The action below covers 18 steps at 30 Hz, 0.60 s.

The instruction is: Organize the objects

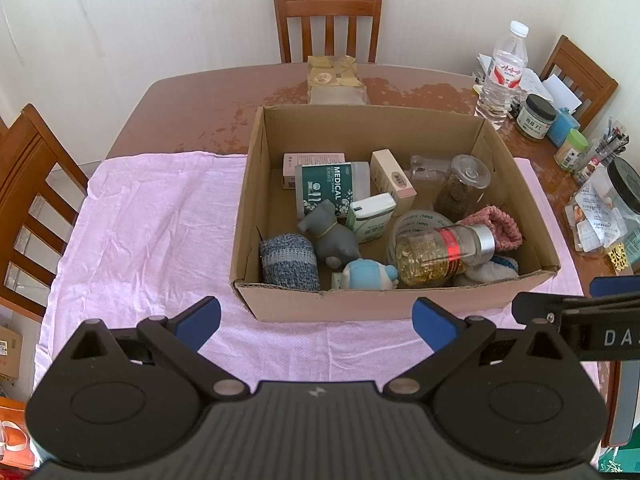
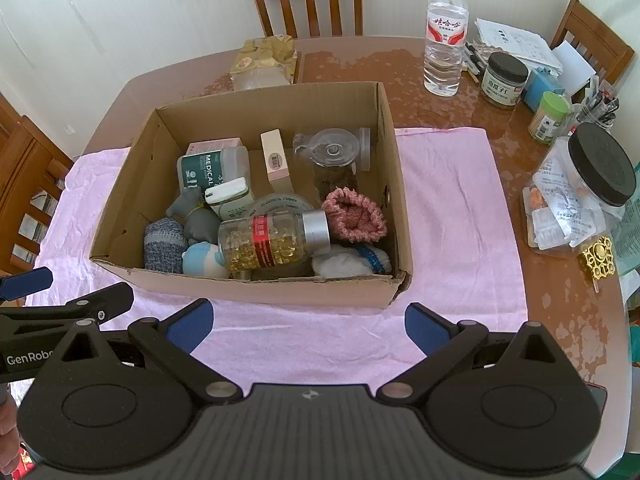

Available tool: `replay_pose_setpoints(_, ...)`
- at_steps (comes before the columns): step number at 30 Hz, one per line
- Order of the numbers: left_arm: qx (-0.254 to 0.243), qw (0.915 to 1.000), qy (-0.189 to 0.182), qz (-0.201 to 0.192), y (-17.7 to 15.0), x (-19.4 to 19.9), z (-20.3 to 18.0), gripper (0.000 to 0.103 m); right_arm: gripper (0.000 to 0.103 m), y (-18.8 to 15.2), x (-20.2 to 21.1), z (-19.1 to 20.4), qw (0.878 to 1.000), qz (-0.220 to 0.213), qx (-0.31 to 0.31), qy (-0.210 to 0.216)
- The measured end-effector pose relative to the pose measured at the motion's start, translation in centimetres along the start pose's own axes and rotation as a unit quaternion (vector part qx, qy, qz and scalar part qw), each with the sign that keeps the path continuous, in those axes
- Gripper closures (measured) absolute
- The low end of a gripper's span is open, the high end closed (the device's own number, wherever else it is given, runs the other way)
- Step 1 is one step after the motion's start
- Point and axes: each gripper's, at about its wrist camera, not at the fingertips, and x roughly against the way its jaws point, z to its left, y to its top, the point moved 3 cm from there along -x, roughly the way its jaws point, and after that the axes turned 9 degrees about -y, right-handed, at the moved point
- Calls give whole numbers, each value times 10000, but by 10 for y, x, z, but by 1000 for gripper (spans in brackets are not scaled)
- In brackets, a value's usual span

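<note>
An open cardboard box point(image 1: 360, 300) point(image 2: 132, 184) sits on a pink cloth point(image 1: 152, 224) point(image 2: 452, 208). Inside lie a bottle of yellow capsules point(image 1: 440, 252) point(image 2: 272, 240), a grey toy dog point(image 1: 332, 236), a blue-grey sock roll point(image 1: 288, 260), a light-blue toy point(image 1: 368, 274), a green MEDICAL pack point(image 1: 332, 188), a pink knitted sock point(image 2: 356, 218) and small boxes. My left gripper point(image 1: 318, 322) is open and empty, just before the box's near wall. My right gripper point(image 2: 308, 326) is open and empty, also in front of the box.
On the brown table point(image 1: 192, 108) to the right stand a water bottle point(image 2: 446, 36), a black-lidded jar point(image 2: 502, 78), a green-lidded bottle point(image 2: 550, 118), a large clear jar point(image 2: 584, 192) and papers. A yellow packet point(image 1: 334, 78) lies behind the box. Wooden chairs point(image 1: 326, 16) surround the table.
</note>
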Motion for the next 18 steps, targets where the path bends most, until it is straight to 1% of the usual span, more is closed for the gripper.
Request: replay_pose_setpoints(18, -43, 10000, 12, 21, 1, 1, -2, 1, 0, 1, 1, -2, 10000, -28, -33, -19)
